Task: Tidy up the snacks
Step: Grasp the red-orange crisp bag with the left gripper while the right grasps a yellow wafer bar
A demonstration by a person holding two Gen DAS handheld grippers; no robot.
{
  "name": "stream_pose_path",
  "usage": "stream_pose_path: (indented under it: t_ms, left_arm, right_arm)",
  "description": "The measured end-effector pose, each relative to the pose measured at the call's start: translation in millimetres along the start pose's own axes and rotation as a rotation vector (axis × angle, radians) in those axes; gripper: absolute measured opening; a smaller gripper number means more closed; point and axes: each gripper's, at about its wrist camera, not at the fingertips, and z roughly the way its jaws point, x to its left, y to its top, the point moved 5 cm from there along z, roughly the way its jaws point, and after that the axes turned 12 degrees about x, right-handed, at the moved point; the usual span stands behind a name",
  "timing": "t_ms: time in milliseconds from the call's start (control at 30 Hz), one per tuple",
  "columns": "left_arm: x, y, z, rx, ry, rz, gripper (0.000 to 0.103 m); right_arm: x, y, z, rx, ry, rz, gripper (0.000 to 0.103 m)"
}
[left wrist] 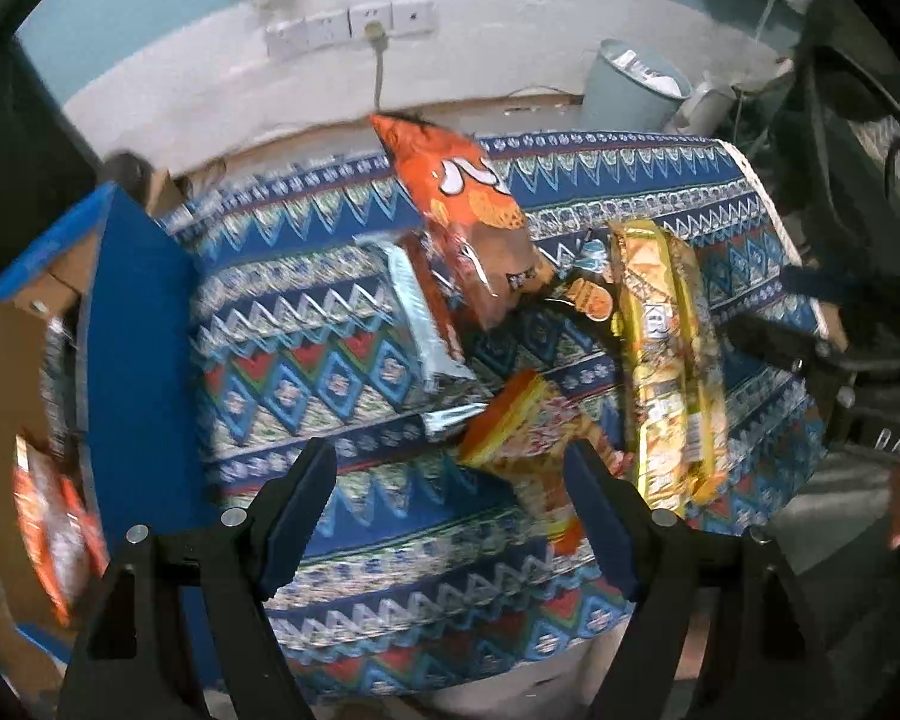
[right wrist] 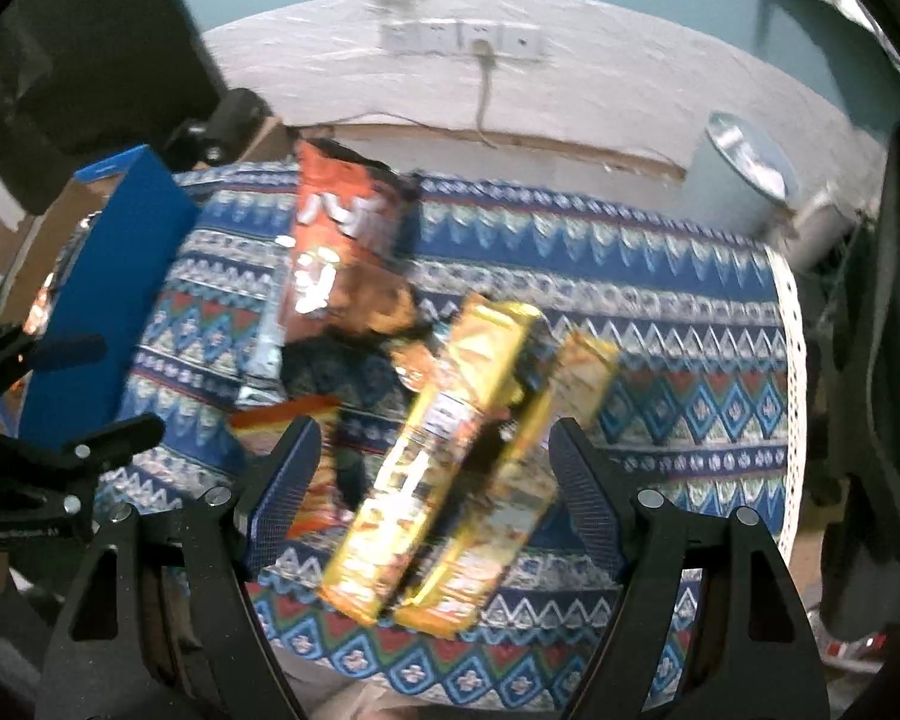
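A teal and white wall with a row of sockets [left wrist: 351, 24] stands behind a tabletop [left wrist: 306, 324] covered in a blue, red and white patterned cloth. A pale bin [left wrist: 630, 84] sits beyond its far right corner. At the tabletop's left edge stands a blue box [left wrist: 138, 324] with cardboard inner walls; an orange packet [left wrist: 54, 516] lies inside it, blurred.

The snacks lie in a loose heap on the cloth. An orange chip bag [left wrist: 450, 180] lies farthest back, resting on a silver-edged packet [left wrist: 426, 312] to its left and a dark packet [left wrist: 588, 294] to its right. Long yellow packs [left wrist: 672, 360] lie side by side on the right. A red and yellow packet [left wrist: 534, 420] lies nearest.

The left tongs [left wrist: 450, 480] stand wide open and hold nothing, with the right finger over the red and yellow packet. The right tongs [right wrist: 432, 450] are also wide open and empty, and the yellow packs [right wrist: 444, 468] lie between their fingers in the right wrist view, though contact cannot be told through the blur.
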Motion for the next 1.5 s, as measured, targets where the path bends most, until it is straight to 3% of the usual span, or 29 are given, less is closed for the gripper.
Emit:
stream_pose_path:
  t_ms: [267,600,833,933,1200,1300,1500]
  left_arm:
    - [-13.8,9.4,29.7,0.062,-0.062,-0.093,0.079]
    - [-28.6,18.3,68.3,0.11,-0.043,-0.15,0.079]
    - [-38.7,20.7,89.0,0.132,0.011,-0.11,0.079]
    - [-42.9,19.7,97.2,0.142,0.012,-0.094,0.086]
    - [-59.5,2.3,114.6,0.196,0.009,-0.008,0.087]
    - [-51.1,-17.5,116.8,0.188,0.045,0.018,0.087]
    - [-39.8,-25.7,114.8,0.183,0.013,0.047,0.087]
  right_arm:
    - [-26.6,-14.1,24.6,0.053,-0.024,0.051,0.078]
    - [-52.8,-30.7,62.3,0.147,-0.007,0.128,0.078]
    - [-49.4,-33.9,81.2,0.191,0.002,0.129,0.078]
    - [-48.2,-35.7,85.6,0.205,0.0,0.129,0.078]
    - [-43.6,-43.5,105.1,0.251,-0.042,0.112,0.078]
    - [-38.8,-49.5,113.2,0.267,-0.043,0.104,0.078]
    - [-39.9,-62.1,115.4,0.276,-0.112,0.084,0.078]
